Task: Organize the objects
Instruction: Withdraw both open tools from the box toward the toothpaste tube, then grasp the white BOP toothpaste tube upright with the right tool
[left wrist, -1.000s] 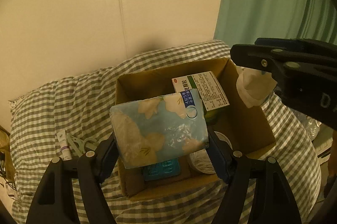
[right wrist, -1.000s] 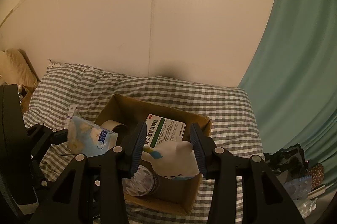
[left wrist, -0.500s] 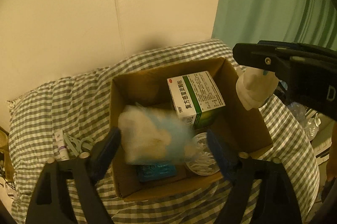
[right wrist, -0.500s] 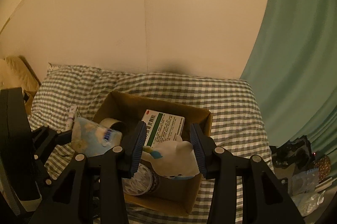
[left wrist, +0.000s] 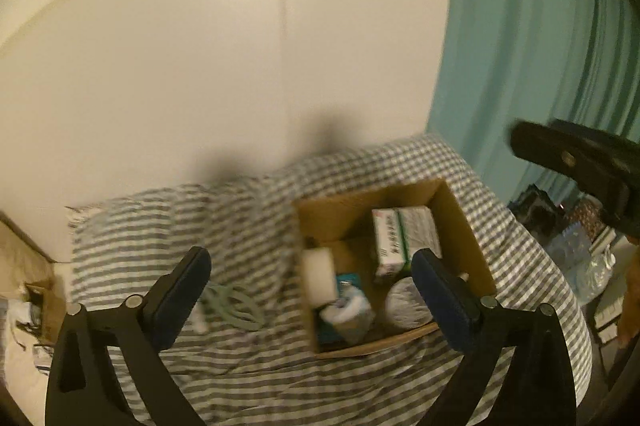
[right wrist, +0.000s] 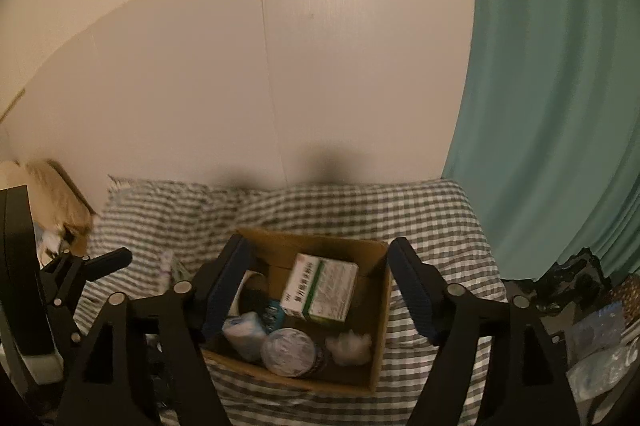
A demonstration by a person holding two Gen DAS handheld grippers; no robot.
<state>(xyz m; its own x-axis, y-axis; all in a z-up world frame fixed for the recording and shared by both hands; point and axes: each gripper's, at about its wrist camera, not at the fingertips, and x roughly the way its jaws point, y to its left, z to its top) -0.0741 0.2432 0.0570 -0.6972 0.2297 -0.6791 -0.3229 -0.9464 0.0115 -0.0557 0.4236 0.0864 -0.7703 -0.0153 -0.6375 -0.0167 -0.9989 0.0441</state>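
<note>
Cardboard box [right wrist: 379, 310], lower centre: packed. Left gripper [left wrist: 310, 290], right gripper [right wrist: 318, 286]: jaws opening, nothing between. Advice: lift clear before reaching again.

Cream panelled wall [right wrist: 340, 85], teal curtain [right wrist: 552, 105] at right, grey-checked bedding [right wrist: 420, 218] below; dim warm light.

- A bed [right wrist: 420, 214] in a grey-and-white checked cover is carrying everything, running up against a pale wall and a teal curtain.
- An open cardboard box [right wrist: 378, 310] is sitting directly on the cover, toward the curtain side.
- Pale green looped items [left wrist: 236, 306], too blurred to name, are lying on the cover just left of the box.
- A small white tube [right wrist: 165, 268] is lying near them, also blurred.
</note>
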